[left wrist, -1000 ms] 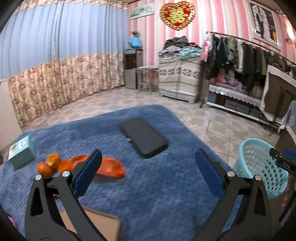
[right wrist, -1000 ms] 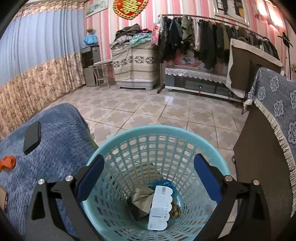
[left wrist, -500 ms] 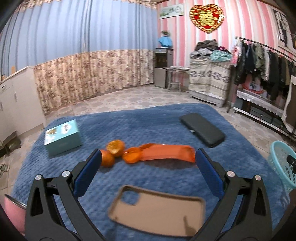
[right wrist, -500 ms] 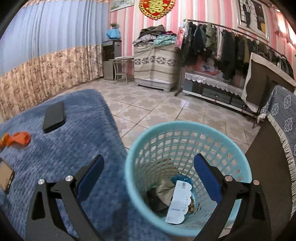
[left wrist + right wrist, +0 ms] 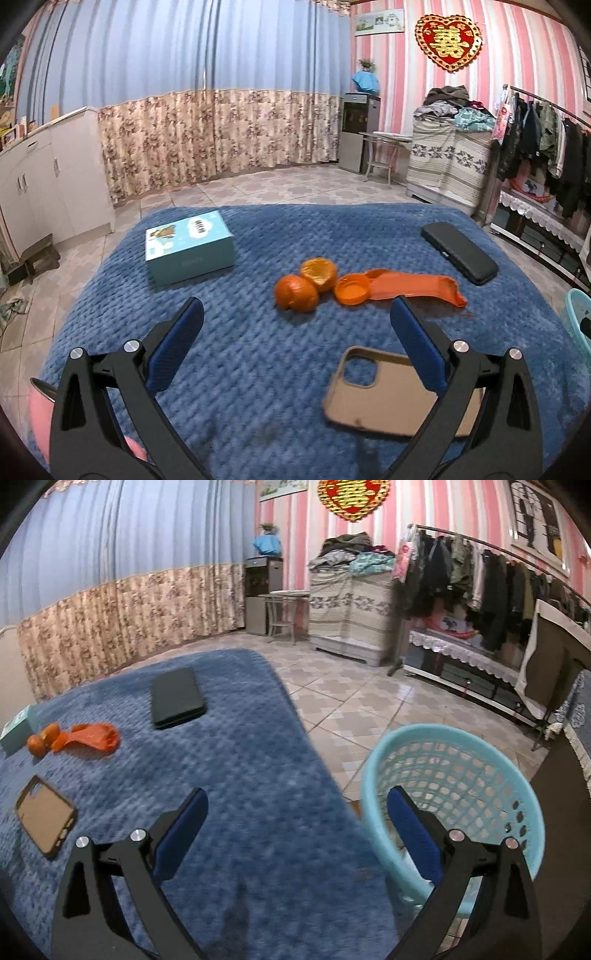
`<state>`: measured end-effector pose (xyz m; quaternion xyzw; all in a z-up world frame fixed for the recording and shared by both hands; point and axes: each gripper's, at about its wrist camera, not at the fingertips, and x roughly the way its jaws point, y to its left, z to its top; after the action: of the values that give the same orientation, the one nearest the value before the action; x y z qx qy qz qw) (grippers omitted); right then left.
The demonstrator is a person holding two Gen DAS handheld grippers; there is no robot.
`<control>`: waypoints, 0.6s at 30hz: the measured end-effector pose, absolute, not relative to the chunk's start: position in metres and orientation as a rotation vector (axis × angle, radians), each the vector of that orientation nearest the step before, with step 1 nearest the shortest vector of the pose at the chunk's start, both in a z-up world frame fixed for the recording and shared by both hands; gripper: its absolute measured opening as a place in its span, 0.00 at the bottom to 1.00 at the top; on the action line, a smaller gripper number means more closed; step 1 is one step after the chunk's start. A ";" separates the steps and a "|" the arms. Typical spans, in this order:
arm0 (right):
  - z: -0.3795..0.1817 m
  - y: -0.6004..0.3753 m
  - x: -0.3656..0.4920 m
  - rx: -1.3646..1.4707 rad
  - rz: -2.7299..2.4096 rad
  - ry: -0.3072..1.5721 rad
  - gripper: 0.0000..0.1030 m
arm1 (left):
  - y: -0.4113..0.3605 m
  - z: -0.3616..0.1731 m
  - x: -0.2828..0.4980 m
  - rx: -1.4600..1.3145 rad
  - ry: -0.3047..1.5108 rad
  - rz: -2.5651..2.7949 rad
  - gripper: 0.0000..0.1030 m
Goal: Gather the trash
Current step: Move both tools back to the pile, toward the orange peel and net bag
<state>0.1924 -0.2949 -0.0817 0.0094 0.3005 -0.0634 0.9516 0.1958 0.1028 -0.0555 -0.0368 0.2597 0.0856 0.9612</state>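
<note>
Orange peel pieces and an orange plastic bag lie mid-table on the blue blanket; both show small in the right wrist view, peel, bag. My left gripper is open and empty, hovering just short of the peels. My right gripper is open and empty over the blanket's right edge, beside the light blue trash basket on the floor.
A teal box sits at the far left of the table. A black case lies far right. A tan phone case lies near my left gripper's right finger. Tiled floor, a clothes rack and a cabinet surround the table.
My left gripper swung left and now faces the peels and bag. My right gripper moved left, from above the basket to over the blanket's edge.
</note>
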 end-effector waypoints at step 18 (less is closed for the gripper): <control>-0.101 -0.219 0.231 0.016 0.001 0.658 0.96 | 0.133 -0.083 0.209 -0.070 0.606 0.205 0.95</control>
<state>0.2306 -0.2190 -0.1006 0.0078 0.3230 0.0003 0.9464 0.2094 0.1325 -0.0832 -0.0344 0.2980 0.1009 0.9486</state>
